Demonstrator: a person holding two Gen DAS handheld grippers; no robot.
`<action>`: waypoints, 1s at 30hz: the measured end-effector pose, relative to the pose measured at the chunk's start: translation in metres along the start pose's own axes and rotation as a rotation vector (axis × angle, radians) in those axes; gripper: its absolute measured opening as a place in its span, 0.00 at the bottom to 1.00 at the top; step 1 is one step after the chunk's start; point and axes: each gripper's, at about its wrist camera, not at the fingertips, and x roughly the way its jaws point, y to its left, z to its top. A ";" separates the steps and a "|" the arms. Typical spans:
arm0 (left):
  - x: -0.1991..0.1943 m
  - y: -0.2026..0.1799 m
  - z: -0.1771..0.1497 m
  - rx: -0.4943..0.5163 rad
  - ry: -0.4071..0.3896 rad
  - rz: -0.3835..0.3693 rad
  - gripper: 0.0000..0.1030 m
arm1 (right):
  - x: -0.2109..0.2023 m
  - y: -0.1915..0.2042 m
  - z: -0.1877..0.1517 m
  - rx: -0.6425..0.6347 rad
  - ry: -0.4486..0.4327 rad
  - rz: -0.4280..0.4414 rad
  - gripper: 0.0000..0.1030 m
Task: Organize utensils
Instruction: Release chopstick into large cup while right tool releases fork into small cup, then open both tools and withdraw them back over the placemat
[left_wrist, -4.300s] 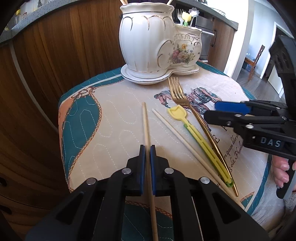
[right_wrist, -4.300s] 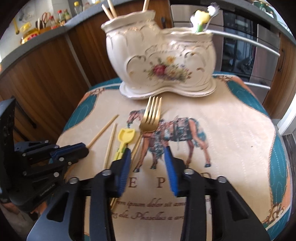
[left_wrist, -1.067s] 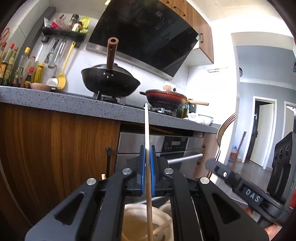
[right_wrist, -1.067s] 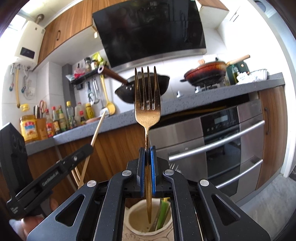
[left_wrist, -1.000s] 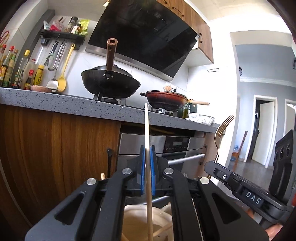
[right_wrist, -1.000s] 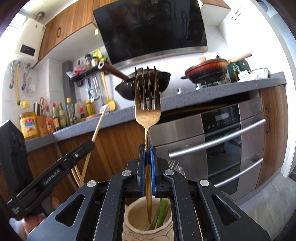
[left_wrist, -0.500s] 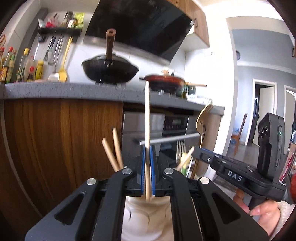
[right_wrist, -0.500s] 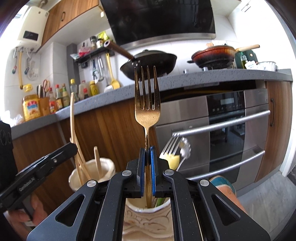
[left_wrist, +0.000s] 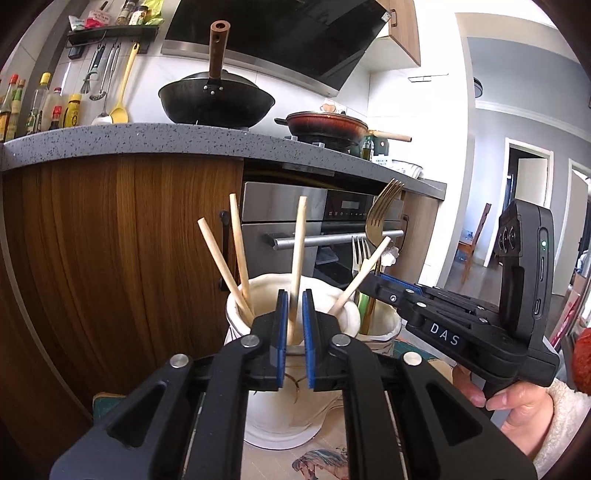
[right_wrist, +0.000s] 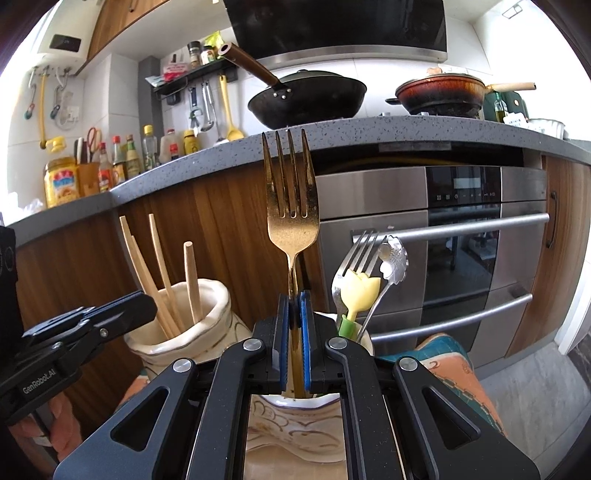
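Kitchen bkgd: grey counter w/ wok, wood cabinets, steel oven behind. Cream ceramic holder (left_wrist: 295, 406) is sitting on a patterned cloth, two compartments.

Left tongs (left_wrist: 292, 321) are standing slightly spread around a wooden chopstick (left_wrist: 297, 254), a gap showing each side, so prob not gripping it; chopstick is leaning upright in the bigger compartment w/ three other chopsticks.

Right tongs (right_wrist: 294, 325) are pinching the gold fork (right_wrist: 290, 206) by its thin neck, tines up, handle end going down into the smaller compartment (right_wrist: 295, 402) beside a silver fork, a yellow-green plastic piece and a silver spoon.

Handling, my guess: fork is stiff metal, heavier at the head, polished so slippery; gripping the neck/handle is working best. Chopstick is light, stiff, rolling easily; mid-shaft pinch. Holder is looking fragile, so lowering gently rather than dropping.
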 end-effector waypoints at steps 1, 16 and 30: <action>0.000 0.001 0.000 -0.003 0.000 0.004 0.11 | 0.000 0.000 0.000 0.003 0.001 0.000 0.07; -0.006 -0.005 0.002 0.012 -0.024 0.009 0.35 | 0.021 -0.010 0.008 0.076 0.028 0.030 0.16; -0.023 0.003 0.004 -0.010 -0.052 0.052 0.52 | -0.001 -0.009 0.009 0.081 -0.020 0.004 0.48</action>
